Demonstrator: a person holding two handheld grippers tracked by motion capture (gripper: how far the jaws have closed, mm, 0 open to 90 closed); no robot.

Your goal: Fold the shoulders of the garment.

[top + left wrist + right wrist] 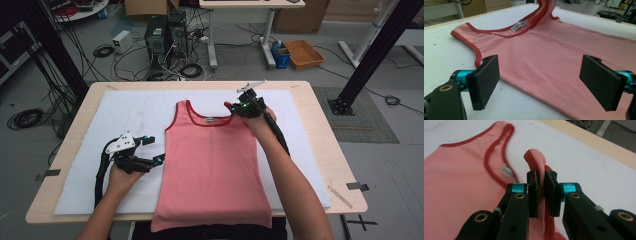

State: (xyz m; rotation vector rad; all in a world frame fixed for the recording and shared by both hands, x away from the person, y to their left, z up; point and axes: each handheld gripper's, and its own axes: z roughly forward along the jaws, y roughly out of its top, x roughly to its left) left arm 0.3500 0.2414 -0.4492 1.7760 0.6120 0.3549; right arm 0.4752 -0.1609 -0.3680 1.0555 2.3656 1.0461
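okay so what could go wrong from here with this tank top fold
The right tool pinches only the narrow strap, so it may slip free as it lifts. The left tool is open beside the tank top, so nothing pins it and it could drag across the white mat.

neck label (519,25) on pink tank top (549,57): print too blurred, unreadable.
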